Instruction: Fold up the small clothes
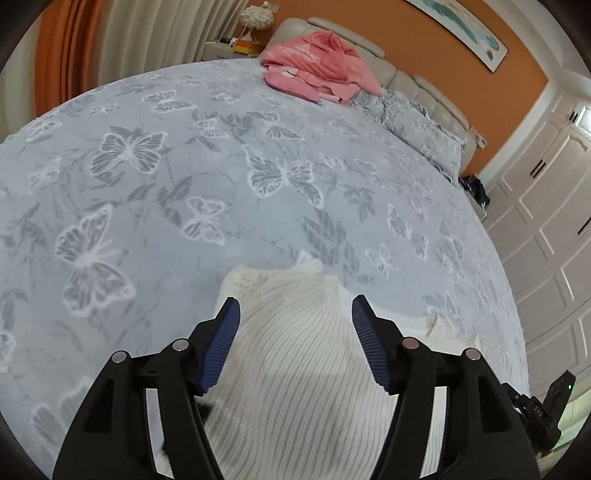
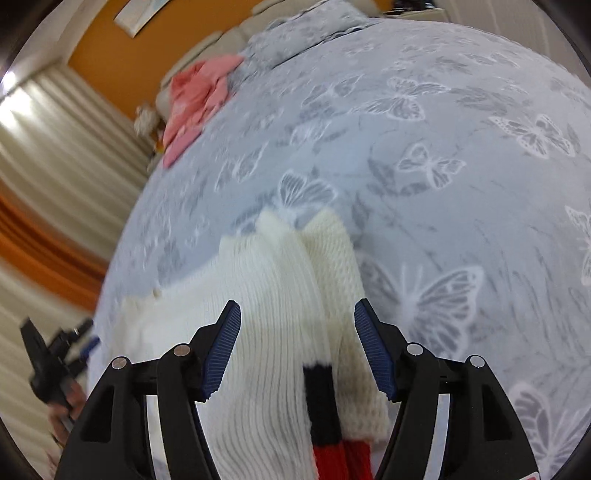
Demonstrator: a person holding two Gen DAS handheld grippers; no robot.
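1. A white ribbed knit sweater (image 1: pixel 295 369) lies on the near part of the bed, spread over the butterfly-print bedspread (image 1: pixel 184 184); in the right wrist view it shows a folded ridge down its middle and a black-and-red striped band (image 2: pixel 325 417) at the near edge.
2. The left gripper (image 1: pixel 295 317) hangs over the sweater with its blue-padded jaws spread wide — nothing is between them, and whether the tips touch the knit cannot be told.
3. The right gripper (image 2: pixel 297 317) is likewise released, its jaws wide apart above the sweater's ridge and the coarser-knit part (image 2: pixel 332 258) beside it.
4. Far up the bed, by the padded headboard (image 1: pixel 424 85), sits a crumpled pink garment (image 1: pixel 317 66), well apart from the sweater.
5. A pillow (image 1: pixel 417 125) in matching print lies just beside the pink heap.
6. Around the bed — an orange wall (image 1: pixel 406 44), pale curtains (image 1: pixel 155 33) and white panelled wardrobe doors (image 1: pixel 546 206).
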